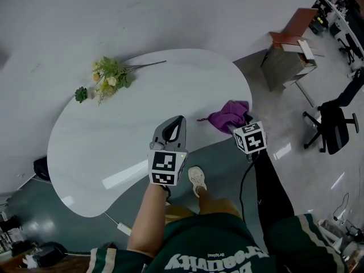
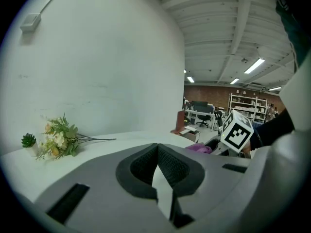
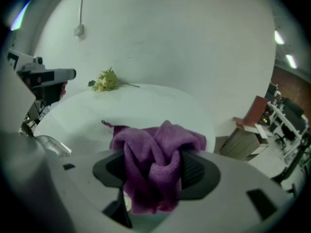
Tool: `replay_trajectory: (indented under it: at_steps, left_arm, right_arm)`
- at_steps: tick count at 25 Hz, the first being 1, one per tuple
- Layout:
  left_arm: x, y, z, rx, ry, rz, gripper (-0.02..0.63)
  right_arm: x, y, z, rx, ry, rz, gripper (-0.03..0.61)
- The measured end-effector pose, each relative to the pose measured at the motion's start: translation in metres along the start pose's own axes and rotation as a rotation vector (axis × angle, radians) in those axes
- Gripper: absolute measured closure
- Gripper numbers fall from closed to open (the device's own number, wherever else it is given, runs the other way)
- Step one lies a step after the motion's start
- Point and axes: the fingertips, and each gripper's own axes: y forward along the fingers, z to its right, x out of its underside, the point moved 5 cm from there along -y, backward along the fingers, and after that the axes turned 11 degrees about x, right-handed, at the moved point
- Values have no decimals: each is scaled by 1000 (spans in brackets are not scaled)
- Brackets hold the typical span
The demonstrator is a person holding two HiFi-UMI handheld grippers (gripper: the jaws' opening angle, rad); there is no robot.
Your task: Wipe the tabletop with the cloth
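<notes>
A crumpled purple cloth (image 1: 227, 115) lies at the near right edge of the white rounded tabletop (image 1: 114, 147). My right gripper (image 1: 242, 124) reaches down onto it. In the right gripper view the cloth (image 3: 155, 154) bunches up between the wide-spread jaws of the right gripper (image 3: 155, 166); dark pad shows bare to its left, so the jaws stand open around it. My left gripper (image 1: 173, 127) hovers over the table's near edge, left of the cloth. Its fingertips meet with nothing between them (image 2: 158, 147).
A bunch of flowers (image 1: 108, 78) and a small green plant (image 1: 81, 94) lie at the table's far left. A brown desk unit (image 1: 290, 56) and a black office chair (image 1: 335, 124) stand on the floor to the right. The person's shoe (image 1: 197, 181) is below the table edge.
</notes>
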Motion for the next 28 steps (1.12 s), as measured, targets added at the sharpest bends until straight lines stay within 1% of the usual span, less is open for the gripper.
replay_trajectory:
  at_steps: [2, 3, 4, 5, 6, 10, 18, 22, 28]
  left_arm:
    - [3, 1, -2, -4, 1, -7, 614]
    - [5, 1, -2, -6, -1, -11, 614]
    - [6, 1, -3, -8, -5, -13, 614]
    - [7, 0, -4, -11, -8, -12, 614]
    - [9, -1, -4, -16, -9, -12, 614]
    - [12, -9, -5, -34, -15, -8, 614]
    - [25, -49, -19, -113, -46, 6, 614]
    - [34, -78, -37, -177, -61, 6, 614]
    - [53, -132, -58, -251, -82, 4, 614]
  right_arm:
    - [7, 6, -1, -7, -20, 8, 300]
    - [7, 6, -2, -6, -29, 15, 335]
    - [7, 6, -2, -4, -39, 19, 419]
    - [7, 5, -2, -1, -45, 25, 458]
    - [7, 5, -3, 3, -42, 36, 471]
    - [12, 1, -6, 40, 24, 83, 485]
    - [13, -6, -46, 59, 36, 95, 486]
    - [7, -7, -76, 43, 21, 90, 486]
    - [0, -7, -131, 25, -53, 83, 491]
